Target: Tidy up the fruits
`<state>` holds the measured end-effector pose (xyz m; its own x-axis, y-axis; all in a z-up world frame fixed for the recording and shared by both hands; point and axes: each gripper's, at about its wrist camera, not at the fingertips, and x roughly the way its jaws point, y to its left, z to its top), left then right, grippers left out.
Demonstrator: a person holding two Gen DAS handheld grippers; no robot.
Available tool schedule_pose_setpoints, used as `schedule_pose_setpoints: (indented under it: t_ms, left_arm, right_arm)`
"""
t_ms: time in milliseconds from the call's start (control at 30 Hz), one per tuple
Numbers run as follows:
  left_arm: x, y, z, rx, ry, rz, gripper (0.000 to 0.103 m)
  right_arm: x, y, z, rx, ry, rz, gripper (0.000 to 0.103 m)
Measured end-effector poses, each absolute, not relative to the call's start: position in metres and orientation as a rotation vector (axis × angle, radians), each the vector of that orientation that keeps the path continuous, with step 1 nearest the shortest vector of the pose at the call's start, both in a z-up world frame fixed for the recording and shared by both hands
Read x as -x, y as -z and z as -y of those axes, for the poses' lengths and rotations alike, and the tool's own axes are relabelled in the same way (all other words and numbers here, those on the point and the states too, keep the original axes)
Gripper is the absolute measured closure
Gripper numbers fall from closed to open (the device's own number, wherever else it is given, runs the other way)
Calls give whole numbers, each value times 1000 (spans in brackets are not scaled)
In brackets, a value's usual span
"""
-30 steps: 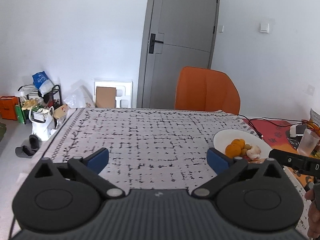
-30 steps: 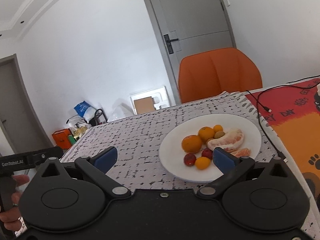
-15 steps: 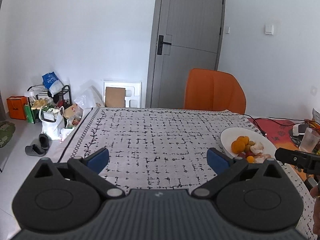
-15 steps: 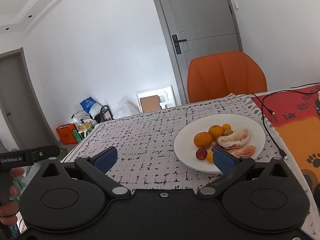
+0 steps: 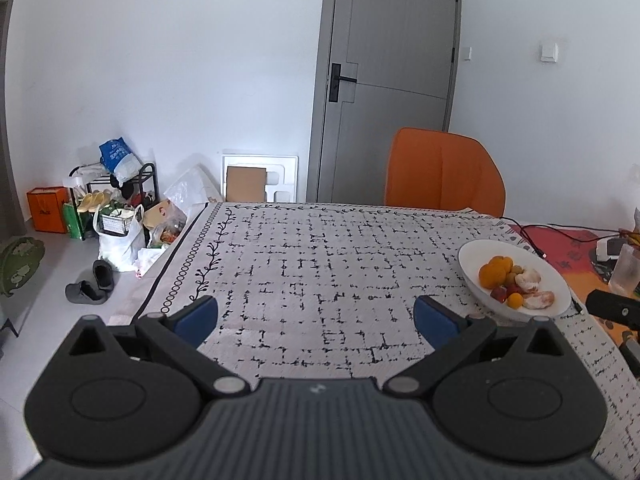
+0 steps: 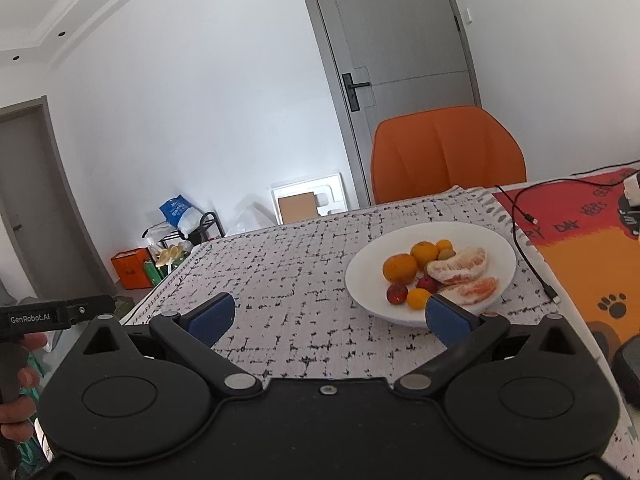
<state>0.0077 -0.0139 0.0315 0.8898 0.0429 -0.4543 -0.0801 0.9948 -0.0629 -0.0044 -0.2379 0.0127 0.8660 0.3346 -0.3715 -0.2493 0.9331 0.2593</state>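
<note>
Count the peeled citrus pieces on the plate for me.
2. The larger piece lies mid-plate, right of the oranges; the smaller piece lies nearer the front rim, just below it. More could be hidden under the pile.

Glossy white ceramic-looking plate (image 6: 496,240); woven matt cloth (image 5: 320,264) over desk; matt black plastic tongs (image 6: 328,312), blue pads (image 6: 444,316).

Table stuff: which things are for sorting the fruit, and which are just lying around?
For the job: plate, oranges, peeled pieces, red fruits, left gripper, right gripper, both open and empty.

Just lying about: cable, orange chair, tablecloth, cup, shoes.
</note>
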Motion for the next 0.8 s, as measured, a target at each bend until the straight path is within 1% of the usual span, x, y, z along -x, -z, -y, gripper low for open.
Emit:
schedule_pose_setpoints:
  t_ms: [267, 800]
  left_arm:
    - [-9, -10, 8, 81, -76, -519, 0]
    - [4, -13, 8, 66, -64, -506, 0]
  right_arm:
    - [13, 1, 242, -204, -301, -448, 0]
    - [20, 5, 233, -195, -334, -462, 0]
